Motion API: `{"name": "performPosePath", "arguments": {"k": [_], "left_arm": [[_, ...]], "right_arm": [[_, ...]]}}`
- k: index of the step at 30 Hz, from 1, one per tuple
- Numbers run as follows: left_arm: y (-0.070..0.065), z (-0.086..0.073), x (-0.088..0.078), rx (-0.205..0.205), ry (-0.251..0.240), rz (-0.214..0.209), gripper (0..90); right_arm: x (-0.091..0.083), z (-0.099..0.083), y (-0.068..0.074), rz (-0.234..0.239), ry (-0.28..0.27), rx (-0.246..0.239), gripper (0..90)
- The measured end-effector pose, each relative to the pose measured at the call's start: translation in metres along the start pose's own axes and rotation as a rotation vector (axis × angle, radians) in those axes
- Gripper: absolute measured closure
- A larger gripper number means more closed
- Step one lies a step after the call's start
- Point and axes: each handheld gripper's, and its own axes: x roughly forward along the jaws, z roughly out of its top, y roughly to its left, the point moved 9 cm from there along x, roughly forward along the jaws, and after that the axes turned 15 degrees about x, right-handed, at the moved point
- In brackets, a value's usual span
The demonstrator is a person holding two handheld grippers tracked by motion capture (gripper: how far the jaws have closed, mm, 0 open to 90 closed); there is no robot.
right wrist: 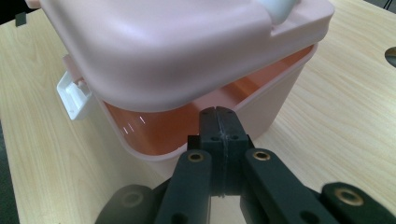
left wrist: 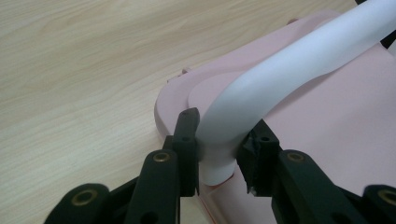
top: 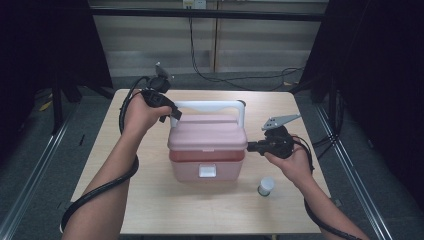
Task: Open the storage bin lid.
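High view first, and I've got the light wooden tabletop [top: 150, 210] under everything. Sitting on it, between my two tongs, is the pink plastic box [top: 206, 167] with its lid [top: 207, 136] lifted clear of the rim, so I can see a dark gap and the orange-tinted inside in the right gripper view. A white latch tab [top: 207, 171] hangs on the box's front wall, facing my side.

Arching over the lid is the white curved plastic handle [top: 210, 106]. My left gripper [top: 172, 114] is on its left end: in the left gripper view the two black jaws pinch the handle's foot right where it meets the lid, one pad on each side, pressing on it.

My right gripper [top: 251, 146] sits just beside the box's right wall, tips at the level of the gap under the lid. Its jaws are pressed flat together with nothing between them, pointing at the rim. Whether the tips actually touch the box, I can't tell.

Smallest of all: a little round white-capped jar [top: 266, 186] stands on the table, near my right hand [top: 295, 162], apart from the box.
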Motion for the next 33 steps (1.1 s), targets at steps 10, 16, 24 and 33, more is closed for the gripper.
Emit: {"name": "performPosePath", "arguments": {"k": [10, 16, 24, 33], "left_arm": [[0.000, 0.003, -0.004, -0.013, -0.015, -0.011, 70.3], [0.001, 0.005, -0.008, -0.008, -0.020, -0.010, 70.3], [0.002, 0.007, -0.010, -0.007, -0.028, -0.008, 70.3], [0.001, 0.007, -0.011, 0.002, -0.024, -0.003, 70.3]], "right_arm": [[0.005, -0.001, 0.002, 0.012, 0.006, 0.003, 90.0], [0.005, -0.001, 0.002, 0.014, 0.011, 0.001, 90.0], [0.004, 0.001, 0.004, 0.019, 0.014, 0.001, 90.0], [0.006, 0.007, 0.011, 0.046, 0.017, -0.002, 90.0]]}}
